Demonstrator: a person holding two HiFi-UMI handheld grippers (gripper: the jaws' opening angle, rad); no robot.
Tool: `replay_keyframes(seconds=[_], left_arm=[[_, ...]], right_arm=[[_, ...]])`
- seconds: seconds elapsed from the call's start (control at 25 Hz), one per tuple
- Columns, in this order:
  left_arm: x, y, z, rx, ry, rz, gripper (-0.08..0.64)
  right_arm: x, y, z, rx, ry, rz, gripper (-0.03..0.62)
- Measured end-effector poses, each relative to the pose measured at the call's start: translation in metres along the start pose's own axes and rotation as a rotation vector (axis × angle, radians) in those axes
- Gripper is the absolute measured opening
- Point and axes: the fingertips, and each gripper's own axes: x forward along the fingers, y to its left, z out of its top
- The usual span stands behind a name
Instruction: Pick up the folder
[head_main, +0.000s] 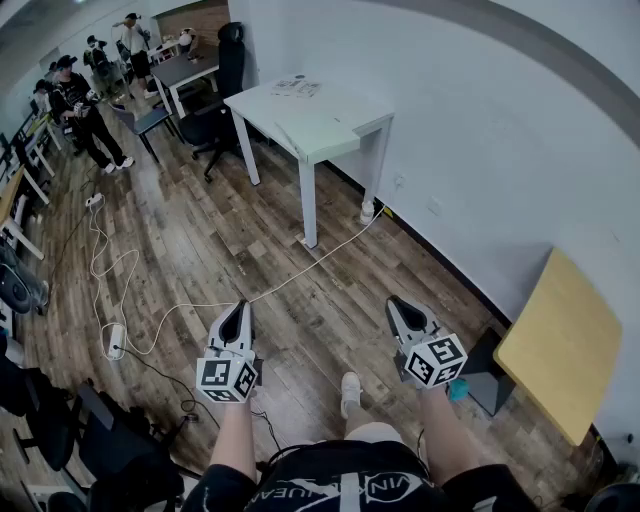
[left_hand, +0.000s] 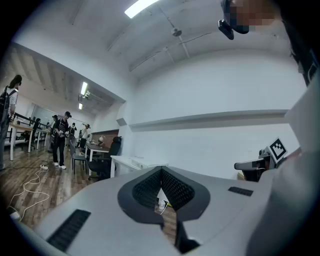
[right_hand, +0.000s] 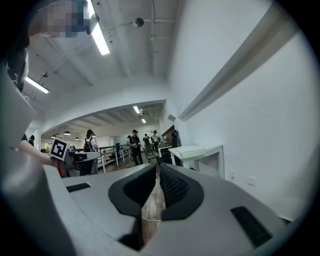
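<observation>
A white table (head_main: 340, 135) stands ahead by the wall, with printed papers (head_main: 297, 87) at its far end. In the right gripper view a flat white thing (right_hand: 187, 150) lies on that table; I cannot tell whether it is the folder. Both grippers are held level over the wooden floor, well short of the table. My left gripper (head_main: 240, 308) has its jaws together at the tips with nothing between them (left_hand: 161, 171). My right gripper (head_main: 397, 303) is likewise shut and empty (right_hand: 157, 167). Each gripper shows at the edge of the other's view.
A pale cable (head_main: 200, 310) runs across the floor to a power strip (head_main: 115, 341). A yellow-topped table (head_main: 562, 342) stands at the right by the white wall. Black office chairs (head_main: 212, 122) stand left of the white table. People (head_main: 82, 108) stand far back. A dark chair (head_main: 100, 440) is at lower left.
</observation>
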Motion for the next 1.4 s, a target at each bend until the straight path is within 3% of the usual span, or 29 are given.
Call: replay_keyframes(seconds=[0.96,1.4], left_arm=[[0.187,0.013,-0.009,-0.010,0.028,0.055,0.014],[0.224,0.008,-0.021,-0.023,0.033,0.094,0.014]], right_arm=[[0.134,-0.133,0.014,0.034,0.064,0.064,0.044],[0.171,-0.173,0.014,0.051,0.086,0.091,0.044]])
